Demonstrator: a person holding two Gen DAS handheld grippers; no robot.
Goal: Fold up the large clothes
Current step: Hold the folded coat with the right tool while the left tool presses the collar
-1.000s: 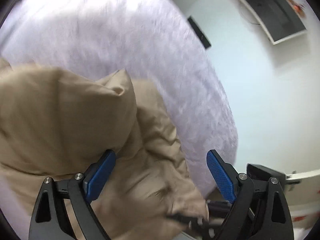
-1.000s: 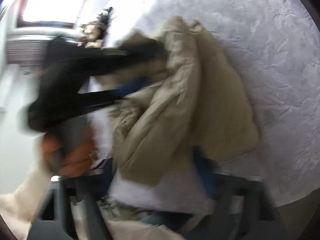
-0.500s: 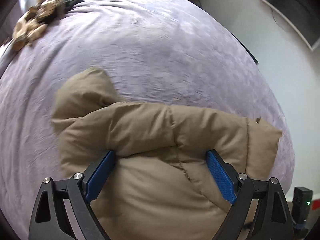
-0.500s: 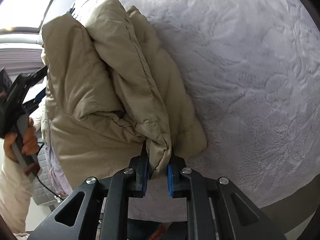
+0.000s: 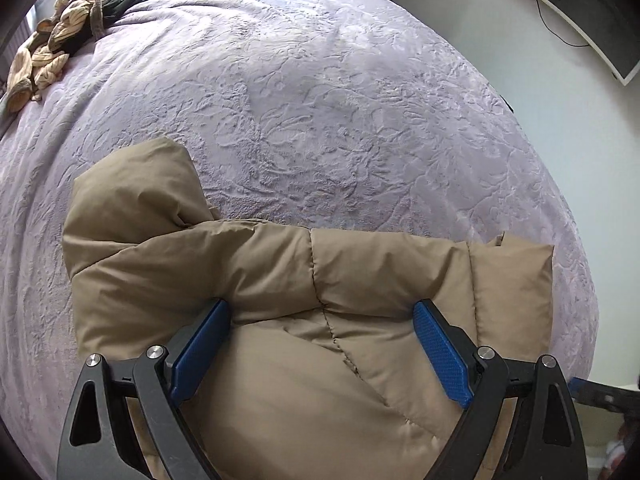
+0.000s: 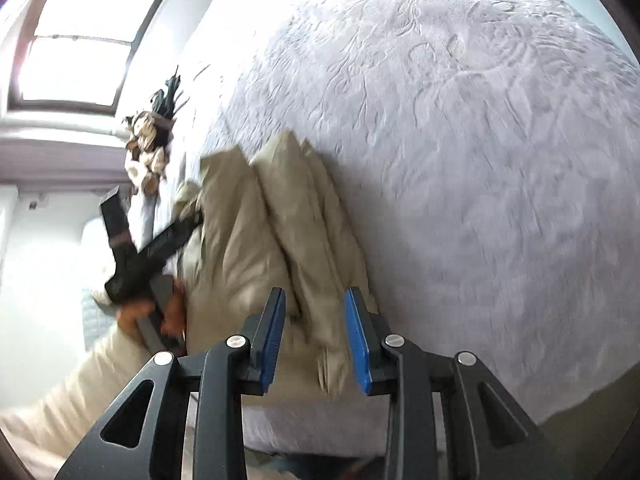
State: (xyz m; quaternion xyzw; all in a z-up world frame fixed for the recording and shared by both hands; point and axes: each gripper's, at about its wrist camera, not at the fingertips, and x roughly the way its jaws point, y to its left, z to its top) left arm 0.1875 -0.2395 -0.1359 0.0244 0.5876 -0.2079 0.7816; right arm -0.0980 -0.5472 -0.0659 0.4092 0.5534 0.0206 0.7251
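A tan puffer jacket (image 5: pixel 304 288) lies folded in a thick bundle on the lilac bedspread (image 5: pixel 320 100), near its front edge. My left gripper (image 5: pixel 320 344) hangs open and wide just above the jacket, its blue pads (image 5: pixel 200 352) astride a quilted fold without pressing it. In the right wrist view the same jacket (image 6: pixel 280 232) shows as stacked layers. My right gripper (image 6: pixel 316 336) has its jaws opening, with the jacket's near edge loose between the pads. A hand (image 6: pixel 172 312) holds the left tool's black handle beside the bundle.
A heap of beige and dark clothes (image 5: pixel 60 40) lies at the far corner of the bed, under a bright window (image 6: pixel 80 36). A dark screen (image 5: pixel 580 12) hangs on the white wall. A cream sleeve (image 6: pixel 80 392) and the bed's front edge (image 6: pixel 320 432) are close by.
The jacket has been swung over and laid down on the bed. My left gripper has sunk towards it. The right gripper, pinched on a fold half a second ago, has loosened.
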